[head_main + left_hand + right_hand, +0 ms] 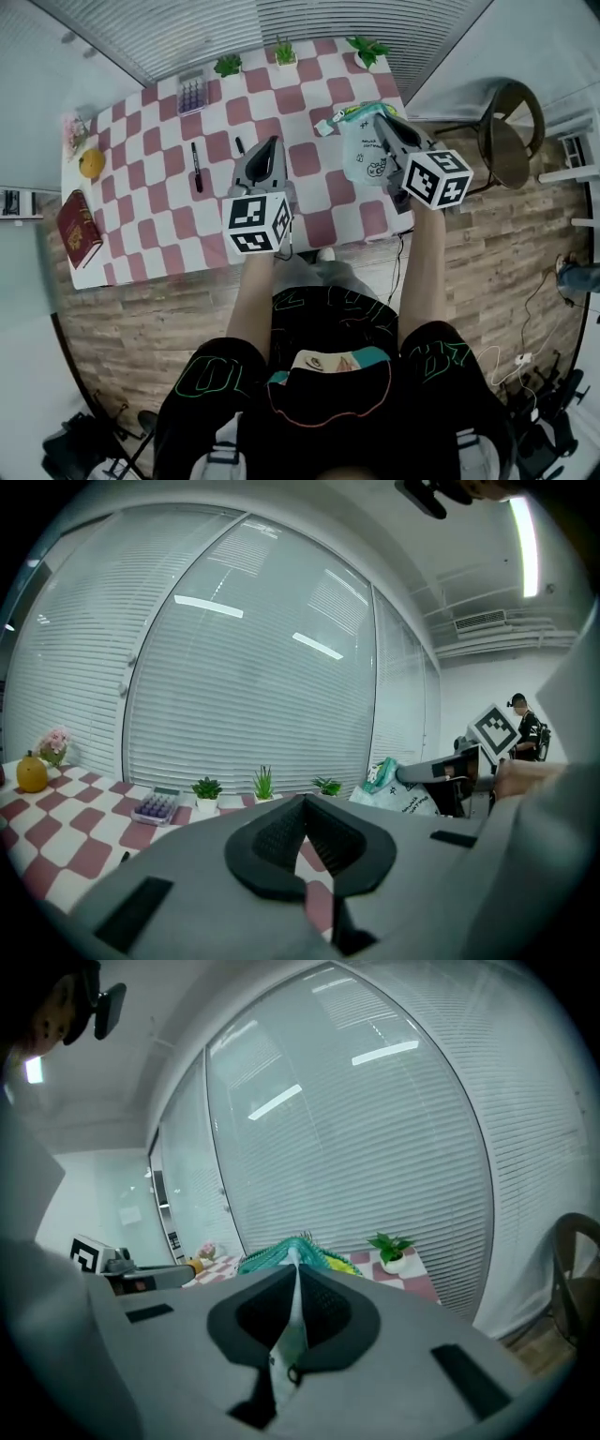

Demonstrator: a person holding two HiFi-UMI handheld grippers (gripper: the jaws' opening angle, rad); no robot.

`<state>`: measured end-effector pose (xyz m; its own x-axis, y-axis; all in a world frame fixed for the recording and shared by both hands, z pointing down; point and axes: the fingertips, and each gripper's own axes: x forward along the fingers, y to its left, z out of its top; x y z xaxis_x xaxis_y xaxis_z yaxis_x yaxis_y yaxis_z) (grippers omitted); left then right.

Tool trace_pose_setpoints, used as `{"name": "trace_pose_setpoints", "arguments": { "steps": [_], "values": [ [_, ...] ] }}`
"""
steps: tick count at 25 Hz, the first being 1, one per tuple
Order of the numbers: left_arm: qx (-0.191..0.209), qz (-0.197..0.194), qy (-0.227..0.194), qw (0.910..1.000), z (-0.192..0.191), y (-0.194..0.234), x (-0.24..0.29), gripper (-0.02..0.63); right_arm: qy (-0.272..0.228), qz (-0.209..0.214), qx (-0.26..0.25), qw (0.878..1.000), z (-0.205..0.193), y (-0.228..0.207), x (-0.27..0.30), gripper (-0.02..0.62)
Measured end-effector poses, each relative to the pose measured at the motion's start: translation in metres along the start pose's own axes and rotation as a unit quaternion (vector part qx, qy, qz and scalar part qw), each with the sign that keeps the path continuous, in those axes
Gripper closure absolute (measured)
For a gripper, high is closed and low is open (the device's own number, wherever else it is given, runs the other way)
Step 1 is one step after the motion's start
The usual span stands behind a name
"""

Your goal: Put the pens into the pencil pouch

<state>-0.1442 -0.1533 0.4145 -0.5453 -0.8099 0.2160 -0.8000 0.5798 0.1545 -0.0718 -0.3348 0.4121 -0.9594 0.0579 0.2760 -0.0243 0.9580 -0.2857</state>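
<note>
My right gripper is shut on the edge of the pencil pouch, a translucent white bag with a teal top, and holds it above the table's right end. In the right gripper view the pouch's fabric and zipper pull run between the closed jaws of the right gripper. My left gripper is shut and empty over the middle of the checked tablecloth; no object shows at the left gripper. A black pen lies left of it, and a shorter dark pen lies closer.
An orange fruit and a red book sit at the table's left end. A purple box and three small potted plants line the far edge. A round chair stands right of the table.
</note>
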Motion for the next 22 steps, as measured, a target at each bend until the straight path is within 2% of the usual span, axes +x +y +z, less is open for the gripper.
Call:
{"name": "trace_pose_setpoints", "arguments": {
  "steps": [6, 10, 16, 22],
  "values": [
    [0.014, 0.012, -0.037, 0.9991, 0.036, 0.011, -0.011, 0.611, -0.063, 0.056, -0.011, 0.996, 0.039, 0.033, -0.009, 0.589],
    [0.023, 0.005, -0.07, 0.9973, 0.066, 0.015, -0.021, 0.611, -0.108, 0.107, -0.04, 0.987, 0.067, 0.061, -0.022, 0.589],
    [0.047, -0.043, -0.119, 0.9908, 0.105, 0.004, -0.038, 0.611, -0.156, 0.219, -0.089, 0.959, 0.095, 0.108, -0.047, 0.589],
    [0.078, -0.101, -0.136, 0.9825, 0.117, -0.014, -0.049, 0.611, -0.172, 0.308, -0.113, 0.929, 0.096, 0.13, -0.059, 0.589]
  ]
}}
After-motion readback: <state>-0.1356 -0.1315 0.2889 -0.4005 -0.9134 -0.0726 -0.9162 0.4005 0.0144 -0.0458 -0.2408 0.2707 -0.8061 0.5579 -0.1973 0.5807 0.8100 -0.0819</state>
